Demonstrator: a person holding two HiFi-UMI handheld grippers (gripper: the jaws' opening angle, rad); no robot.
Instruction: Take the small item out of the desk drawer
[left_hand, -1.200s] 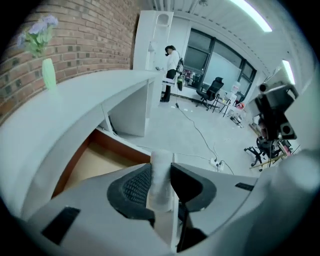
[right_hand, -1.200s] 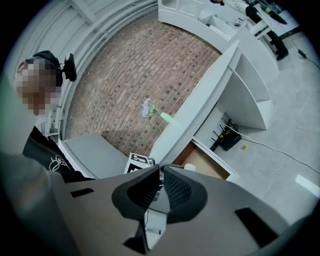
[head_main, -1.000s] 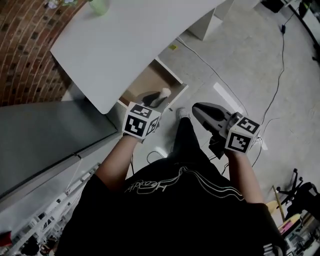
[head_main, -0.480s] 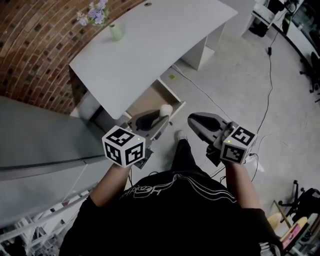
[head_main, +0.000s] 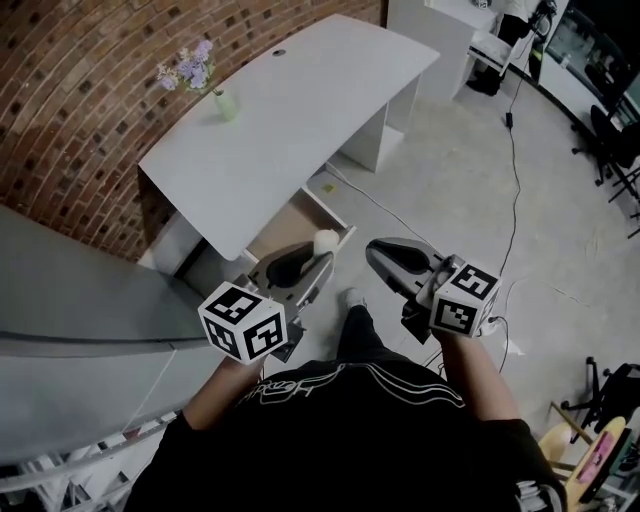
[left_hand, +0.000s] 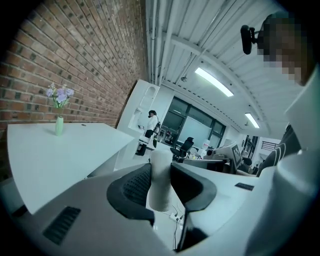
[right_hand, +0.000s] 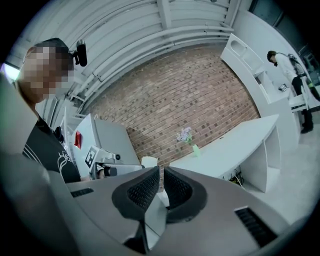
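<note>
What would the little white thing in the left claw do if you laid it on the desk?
The little white thing would probably roll: it looks round, like a short tube. It seems light, since the left claw holds it by a side pinch alone. It looks firm too; no squashing shows.

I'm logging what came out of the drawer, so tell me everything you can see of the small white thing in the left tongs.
The white item is a small, stubby cylinder with softly rounded edges. It is matte and plain, with no markings visible, and its material cannot be told. It stands upright, pinched at its middle by the left tongs, with both ends poking out. Nothing else touches it. In the head view it sits by the open drawer's front edge.
</note>
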